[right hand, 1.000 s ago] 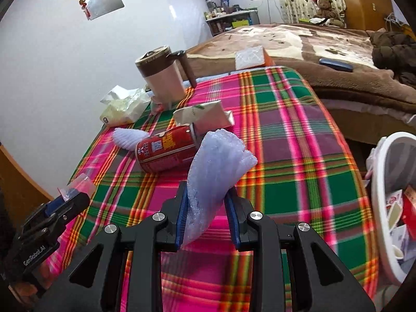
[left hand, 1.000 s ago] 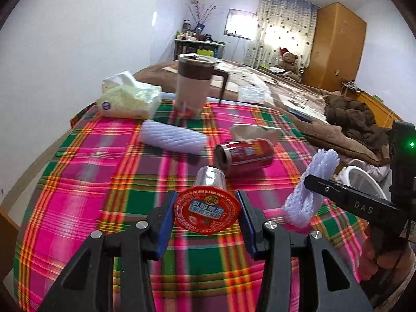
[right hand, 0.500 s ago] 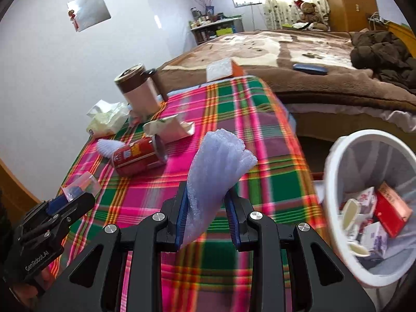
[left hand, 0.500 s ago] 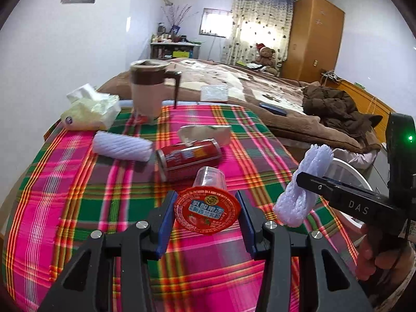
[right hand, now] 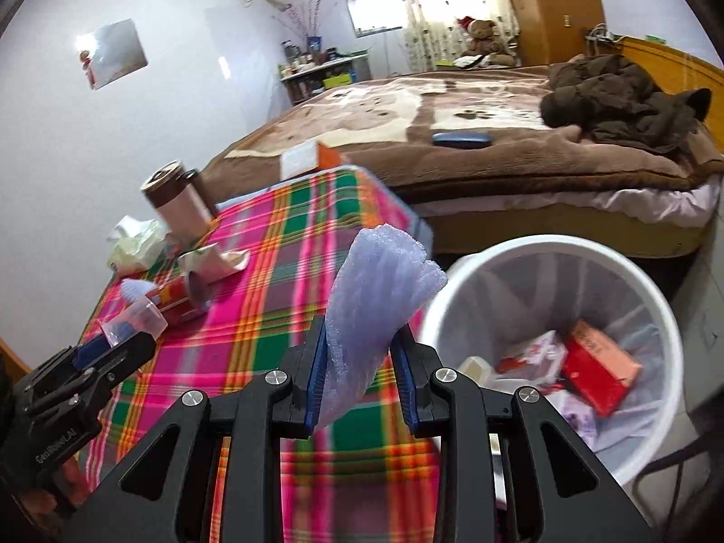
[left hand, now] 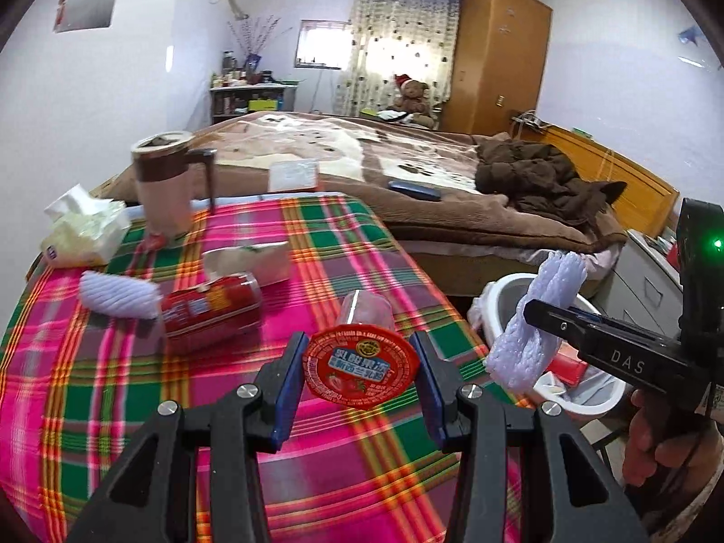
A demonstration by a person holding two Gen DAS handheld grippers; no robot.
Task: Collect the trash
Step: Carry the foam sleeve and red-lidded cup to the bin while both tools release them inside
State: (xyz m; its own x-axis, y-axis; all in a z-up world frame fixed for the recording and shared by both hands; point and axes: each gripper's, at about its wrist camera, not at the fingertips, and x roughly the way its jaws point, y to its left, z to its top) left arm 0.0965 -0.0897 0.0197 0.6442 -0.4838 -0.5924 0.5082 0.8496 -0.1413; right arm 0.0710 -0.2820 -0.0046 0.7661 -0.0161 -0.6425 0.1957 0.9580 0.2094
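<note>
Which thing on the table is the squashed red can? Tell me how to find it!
Look at the table with the pink and green checked cloth. Near its middle, the red can lies on its side between a white foam sleeve and a torn white carton. It is the only red, shiny metal thing lying on the cloth.

You hold a clear plastic cup (left hand: pixel 364 316) with glossy red foil lid and a ribbed matt foam net (right hand: pixel 375 289) over woven plaid cloth (left hand: pixel 113 384), beside a smooth white plastic bin (right hand: pixel 624 267).
</note>
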